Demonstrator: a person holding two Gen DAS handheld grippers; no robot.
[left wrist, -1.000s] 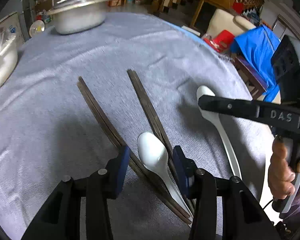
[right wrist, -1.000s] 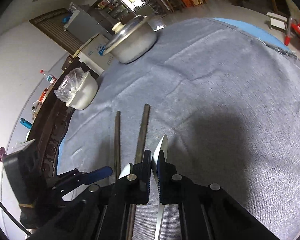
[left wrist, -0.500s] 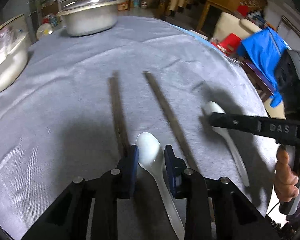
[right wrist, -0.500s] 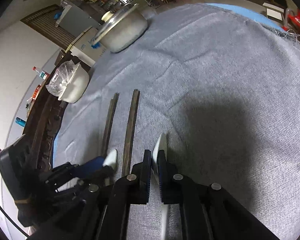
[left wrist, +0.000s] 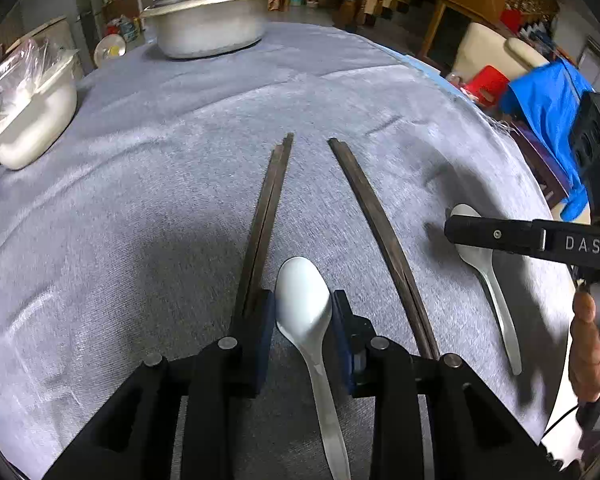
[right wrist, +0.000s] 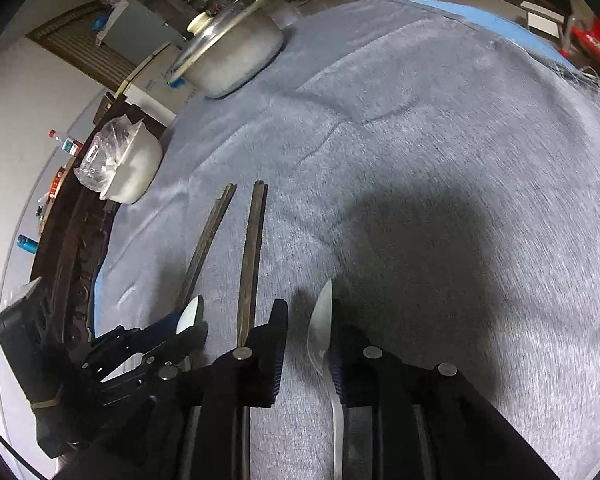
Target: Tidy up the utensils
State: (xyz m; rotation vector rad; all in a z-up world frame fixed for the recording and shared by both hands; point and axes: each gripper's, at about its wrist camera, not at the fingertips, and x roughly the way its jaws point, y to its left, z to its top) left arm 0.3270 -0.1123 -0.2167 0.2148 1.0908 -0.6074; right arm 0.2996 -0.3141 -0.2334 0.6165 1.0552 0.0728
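Observation:
Two pairs of dark chopsticks lie on the grey cloth, one pair on the left (left wrist: 266,220) and one on the right (left wrist: 374,220). A white spoon (left wrist: 306,312) lies between them, its bowl between the pads of my left gripper (left wrist: 303,312), which touch its sides. A second white spoon (left wrist: 486,276) lies right of the chopsticks. My right gripper (right wrist: 306,328) is open around that spoon (right wrist: 321,332), which rests against the right pad. The right gripper's finger (left wrist: 532,238) crosses the spoon's bowl in the left wrist view.
A lidded metal pot (left wrist: 210,14) stands at the table's far side. A white bowl with a plastic bag (left wrist: 28,104) sits at the far left edge. The table's right edge (left wrist: 540,184) drops to chairs and a blue cloth.
The left gripper closed on the middle spoon and turned it straight between the chopstick pairs. The right gripper, shut on the second spoon before, has opened.

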